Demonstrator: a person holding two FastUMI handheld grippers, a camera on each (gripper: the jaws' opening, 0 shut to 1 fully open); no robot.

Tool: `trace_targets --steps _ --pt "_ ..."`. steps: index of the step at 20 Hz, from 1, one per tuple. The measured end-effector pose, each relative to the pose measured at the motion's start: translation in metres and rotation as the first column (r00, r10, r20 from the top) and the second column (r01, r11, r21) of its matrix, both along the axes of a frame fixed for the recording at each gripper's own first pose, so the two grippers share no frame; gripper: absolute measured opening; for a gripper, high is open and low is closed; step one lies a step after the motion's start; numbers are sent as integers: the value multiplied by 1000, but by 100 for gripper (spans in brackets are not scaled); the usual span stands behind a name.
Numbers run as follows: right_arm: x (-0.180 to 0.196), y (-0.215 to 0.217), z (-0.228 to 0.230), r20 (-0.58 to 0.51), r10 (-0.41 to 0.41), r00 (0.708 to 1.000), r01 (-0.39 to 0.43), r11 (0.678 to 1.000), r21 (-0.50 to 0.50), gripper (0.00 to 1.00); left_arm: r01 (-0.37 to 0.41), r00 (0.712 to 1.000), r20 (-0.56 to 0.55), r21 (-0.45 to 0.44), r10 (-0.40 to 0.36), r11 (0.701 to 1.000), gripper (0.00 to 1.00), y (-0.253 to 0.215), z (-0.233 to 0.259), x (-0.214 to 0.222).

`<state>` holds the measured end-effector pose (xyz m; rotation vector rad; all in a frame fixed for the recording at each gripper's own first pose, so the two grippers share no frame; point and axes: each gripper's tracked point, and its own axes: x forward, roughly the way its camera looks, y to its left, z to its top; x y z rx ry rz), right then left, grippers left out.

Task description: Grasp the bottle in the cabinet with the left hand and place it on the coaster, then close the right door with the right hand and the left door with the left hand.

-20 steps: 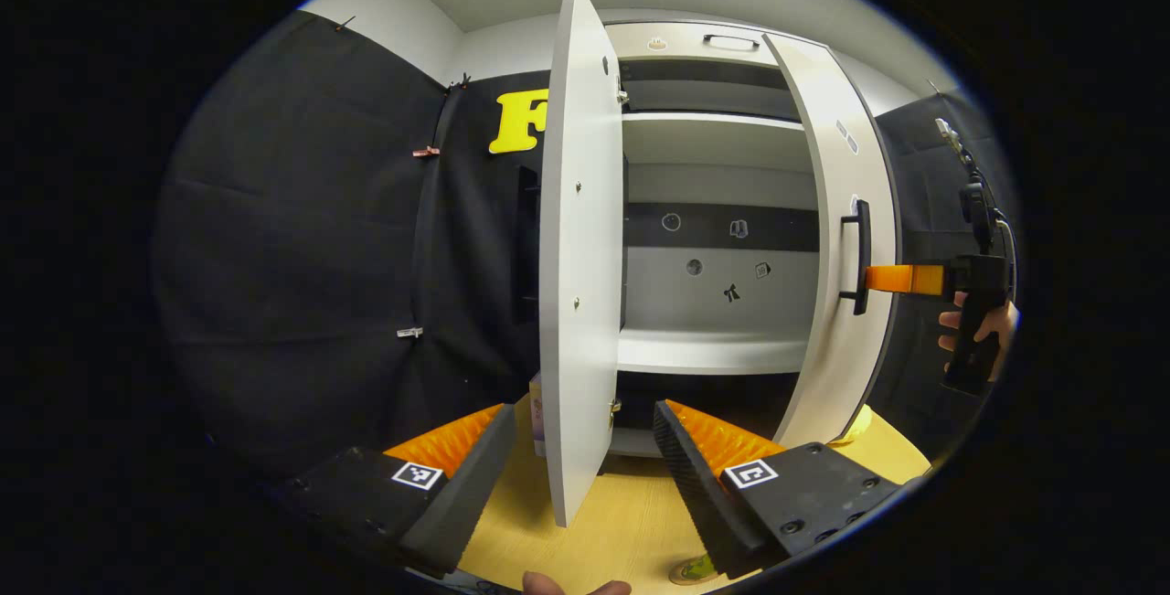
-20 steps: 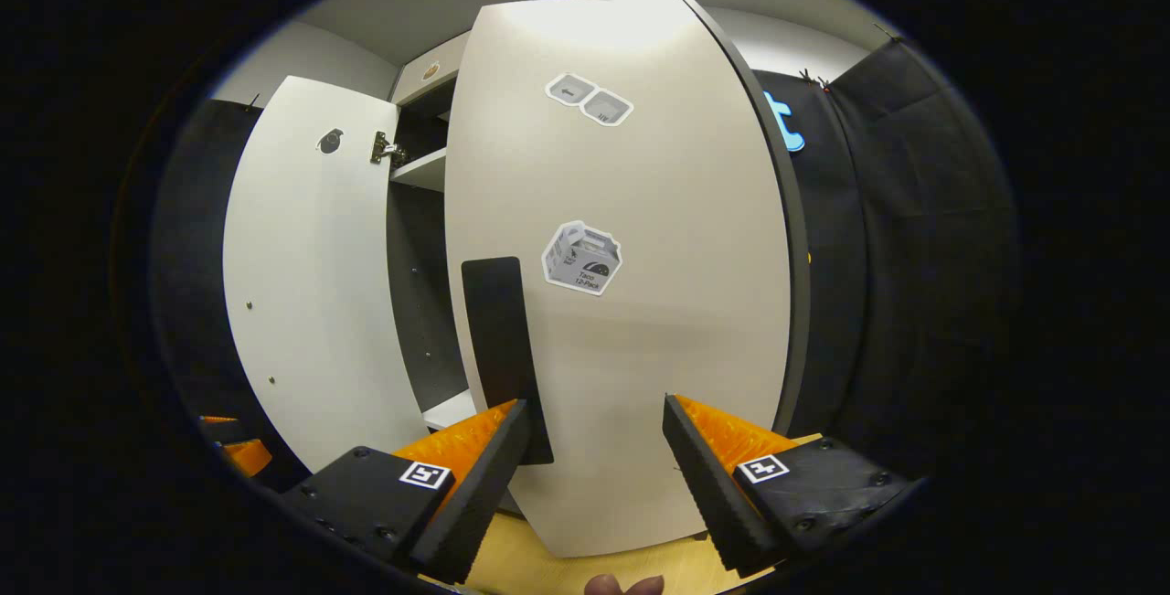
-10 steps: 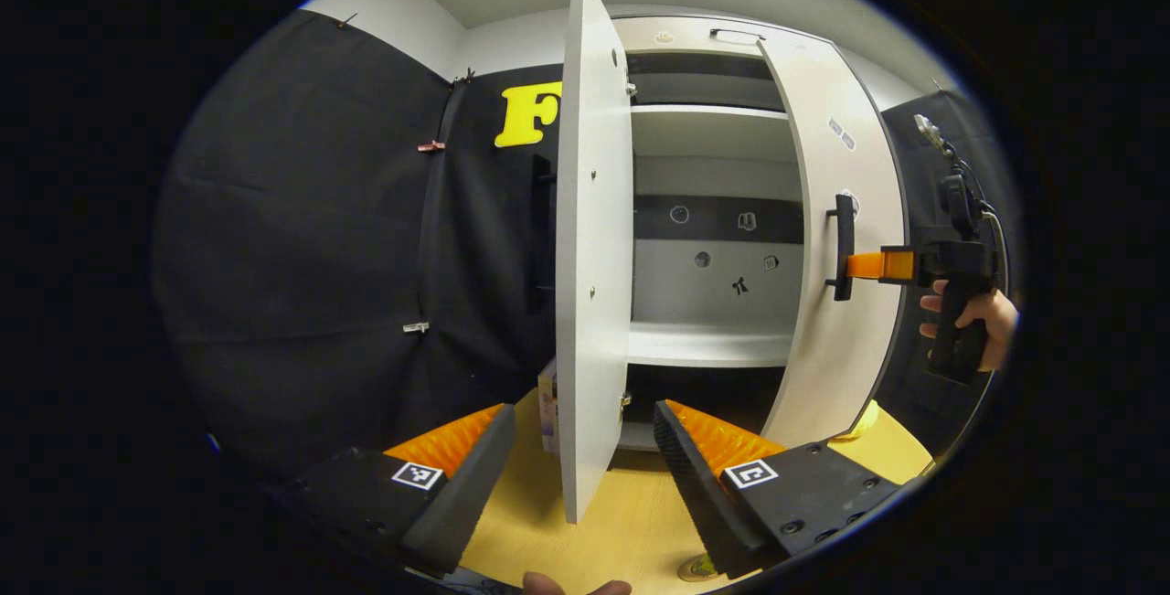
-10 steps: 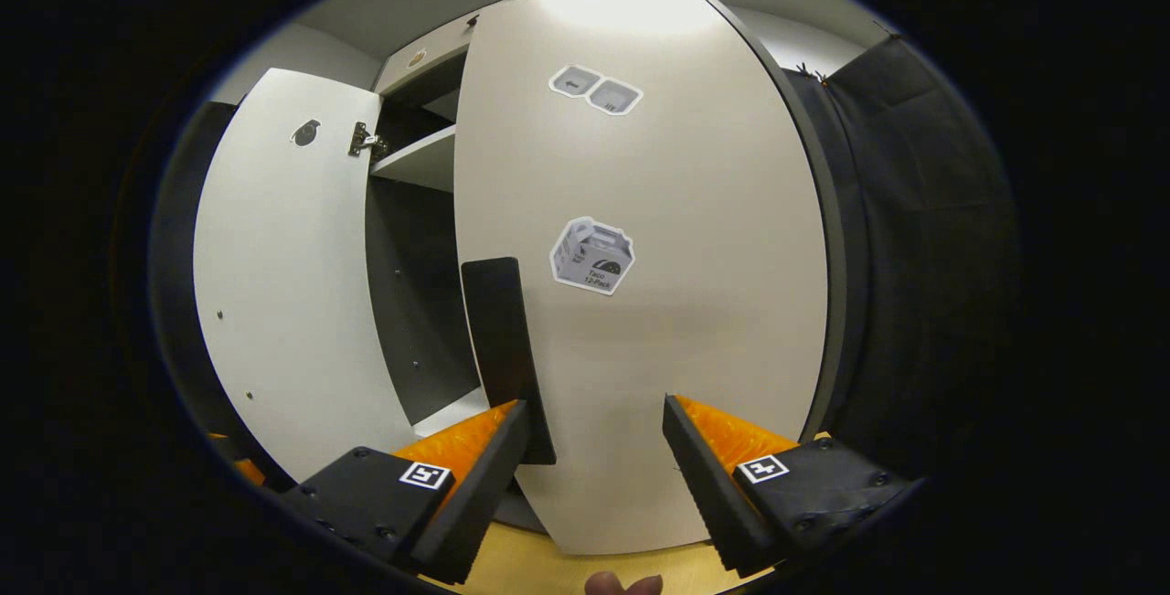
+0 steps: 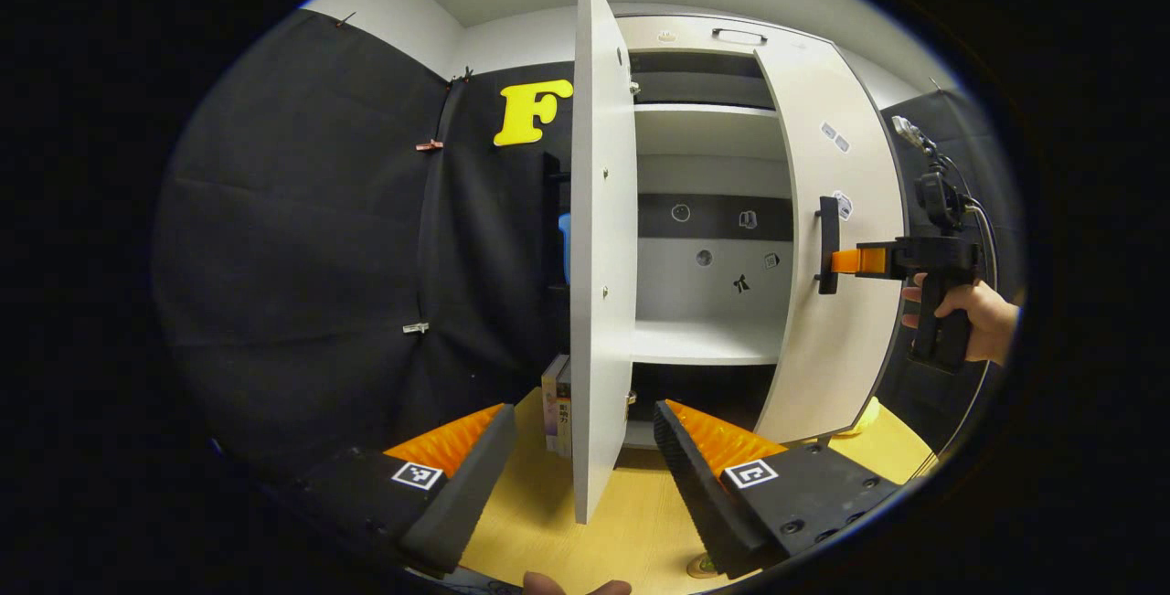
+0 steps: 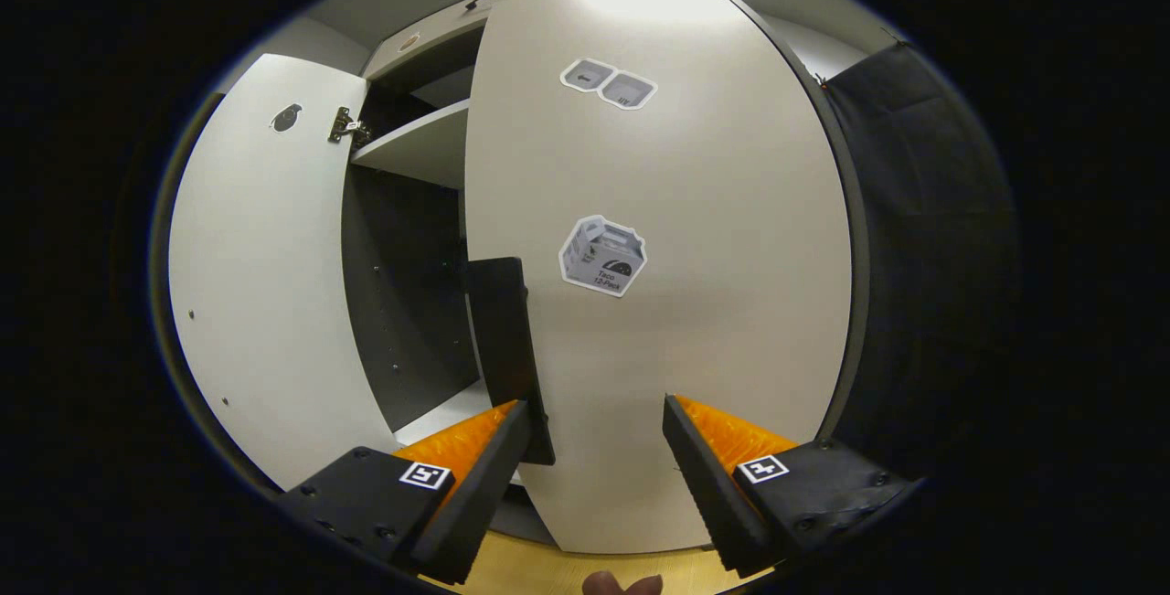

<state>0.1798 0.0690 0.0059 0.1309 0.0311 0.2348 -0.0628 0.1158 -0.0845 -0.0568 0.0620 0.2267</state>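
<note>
Both doors are ajar: left door (image 5: 599, 248) stands edge-on between the fingers of the left claw (image 5: 585, 449), which gapes wide and holds nothing, while right door (image 6: 658, 302) fills the space ahead of the right claw (image 6: 594, 449), also spread and empty, its left finger against the handle (image 6: 507, 348). Stiff, light panels on hinges, I'd guess; they should swing with a push on the face near the handle. A sticker (image 6: 602, 254) above the right claw reads "Taco 12-Pack".

One cabinet (image 5: 704, 37), two doors (image 5: 599, 239), perhaps two shelves (image 5: 699, 344).
</note>
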Motion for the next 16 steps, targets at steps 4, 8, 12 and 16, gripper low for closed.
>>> trace_targets --steps 4,8,12,16 --pt "-10 -8 1 -4 -47 999 47 999 8 98 9 1000 9 3 -9 1000 96 5 6 -3" --pt "-38 -14 7 19 -55 998 55 998 -18 98 4 1000 -1 16 -4 1000 96 25 14 -7" --pt "-72 -27 11 42 -83 996 86 994 -61 98 -6 1000 -5 34 6 999 96 55 24 -10" --pt "-110 -38 11 38 -102 994 104 992 -67 98 -42 999 -9 80 43 996 96 100 30 9"
